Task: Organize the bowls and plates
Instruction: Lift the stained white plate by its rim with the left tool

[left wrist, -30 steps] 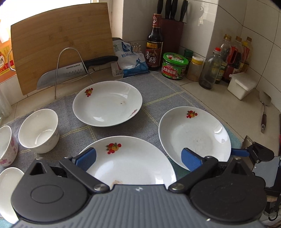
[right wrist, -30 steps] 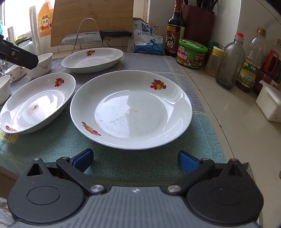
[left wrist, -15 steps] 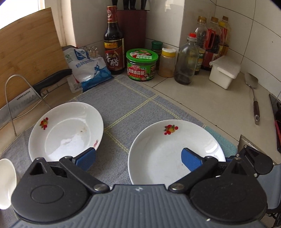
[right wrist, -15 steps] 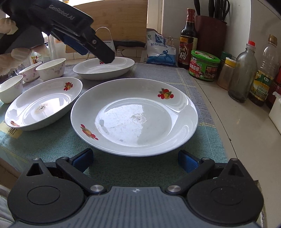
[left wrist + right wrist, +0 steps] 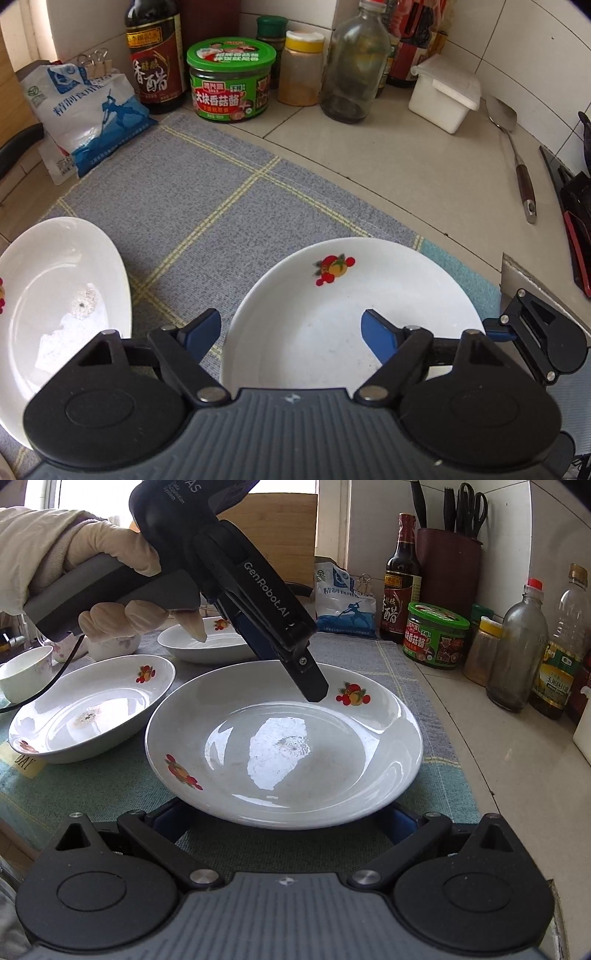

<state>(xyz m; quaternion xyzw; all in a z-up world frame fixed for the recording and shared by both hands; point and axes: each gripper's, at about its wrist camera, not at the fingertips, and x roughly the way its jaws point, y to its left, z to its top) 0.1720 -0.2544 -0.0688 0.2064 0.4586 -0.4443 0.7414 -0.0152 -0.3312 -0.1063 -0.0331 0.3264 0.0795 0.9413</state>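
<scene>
A: What is different now, compared with a second ago?

B: The biggest change is the place of the left gripper (image 5: 291, 334). One second ago it looked over three plates and the bowls; now it hangs over the large plate (image 5: 284, 742) at the right end of the mat (image 5: 207, 195) on the table. From the right view, its tip points down near the far rim of this plate, close to the fruit picture.

A: And its jaws?

B: They were wide apart, and now they are closing. The left rim of the plate is between them, but the pads do not press on it yet.

A: What about the right gripper (image 5: 284, 821)?

B: It has moved very little. Its jaws are apart, one at each side of the near rim of the same plate, and it holds nothing.

A: So what does it mean for the task?

B: I think the large plate is chosen first. The oval plate (image 5: 92, 712), the second oval plate (image 5: 201, 646) behind it and the small bowl (image 5: 24, 672) wait at the left, not stacked yet.
</scene>
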